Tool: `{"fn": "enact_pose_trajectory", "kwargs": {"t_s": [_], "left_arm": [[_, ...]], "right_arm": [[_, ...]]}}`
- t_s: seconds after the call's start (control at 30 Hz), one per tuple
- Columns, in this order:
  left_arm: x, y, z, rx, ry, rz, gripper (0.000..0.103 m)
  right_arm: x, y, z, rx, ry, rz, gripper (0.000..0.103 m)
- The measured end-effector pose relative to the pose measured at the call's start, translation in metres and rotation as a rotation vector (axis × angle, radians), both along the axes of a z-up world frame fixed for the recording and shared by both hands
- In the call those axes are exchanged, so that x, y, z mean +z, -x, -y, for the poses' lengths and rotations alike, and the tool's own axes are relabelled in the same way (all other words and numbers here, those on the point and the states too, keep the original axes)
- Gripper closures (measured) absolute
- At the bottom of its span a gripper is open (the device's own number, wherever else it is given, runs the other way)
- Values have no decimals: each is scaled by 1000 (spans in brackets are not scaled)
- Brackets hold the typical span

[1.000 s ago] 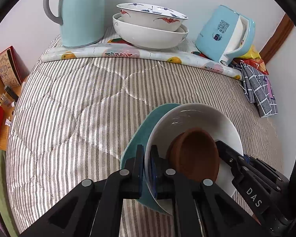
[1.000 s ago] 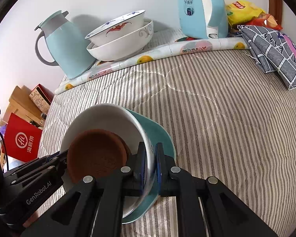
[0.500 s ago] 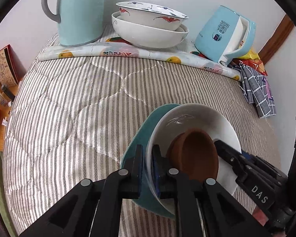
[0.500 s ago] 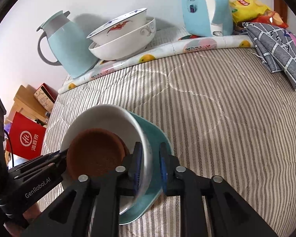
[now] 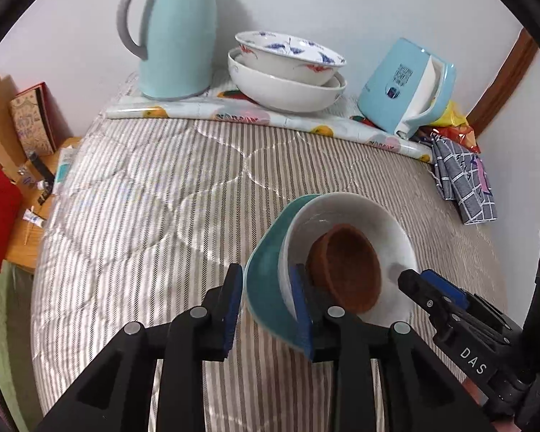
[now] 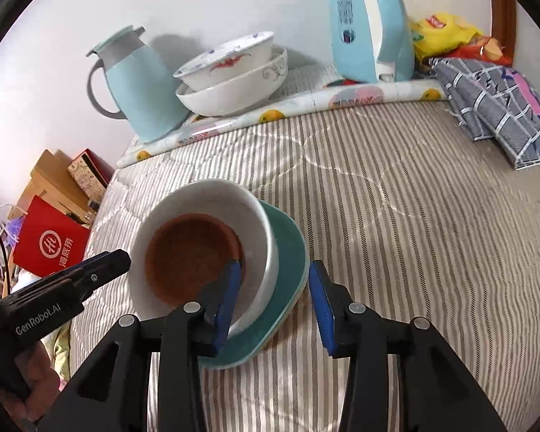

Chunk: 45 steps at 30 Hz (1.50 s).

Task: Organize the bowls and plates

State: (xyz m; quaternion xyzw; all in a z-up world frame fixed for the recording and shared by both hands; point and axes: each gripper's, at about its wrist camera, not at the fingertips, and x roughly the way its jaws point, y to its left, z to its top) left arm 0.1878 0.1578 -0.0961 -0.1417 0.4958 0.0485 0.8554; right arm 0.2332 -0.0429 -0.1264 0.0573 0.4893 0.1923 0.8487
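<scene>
Releasing stack: left gripper (image 5: 266,295) and right gripper (image 6: 274,297) both spread; withdraw straight, don't nudge teal plate (image 6: 288,262).

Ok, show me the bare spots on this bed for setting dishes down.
Free: the striped quilt between the fruit-print roll and the teal plate stack, and right of the stack toward the grey checked cloth. Crowded: the back edge, with light-blue jug, nested white bowls and blue appliance.
</scene>
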Motion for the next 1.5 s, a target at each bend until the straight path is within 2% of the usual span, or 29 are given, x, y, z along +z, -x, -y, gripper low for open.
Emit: {"fn": "enact_pose_trajectory", "kwargs": {"t_s": [0.1, 0.2, 0.33, 0.47, 0.57, 0.7, 0.83, 0.97, 1.13, 1.23, 1.5], "left_arm": [[14, 15, 5, 1, -6, 34, 67], [30, 32, 13, 14, 8, 89, 65], [50, 54, 32, -8, -9, 148, 55], [65, 75, 50, -17, -35, 213, 46], [75, 92, 61, -11, -82, 247, 41], [83, 109, 73, -4, -94, 269, 34], [91, 125, 92, -17, -129, 282, 33], [95, 140, 106, -18, -155, 301, 28], [95, 157, 119, -7, -154, 312, 25], [95, 164, 125, -9, -154, 314, 25], [98, 172, 136, -17, -170, 323, 24]], "right_arm": [[15, 17, 3, 8, 27, 43, 62], [30, 36, 8, 13, 76, 92, 54], [53, 66, 20, -11, 134, 176, 44], [73, 90, 34, -42, 147, 229, 33], [82, 107, 48, -79, 164, 259, 31], [89, 123, 70, -121, 152, 261, 31], [96, 139, 88, -144, 124, 262, 31], [101, 157, 103, -158, 133, 272, 19], [102, 174, 119, -168, 142, 264, 18], [103, 183, 125, -175, 162, 278, 11], [105, 195, 136, -193, 141, 298, 11]]}}
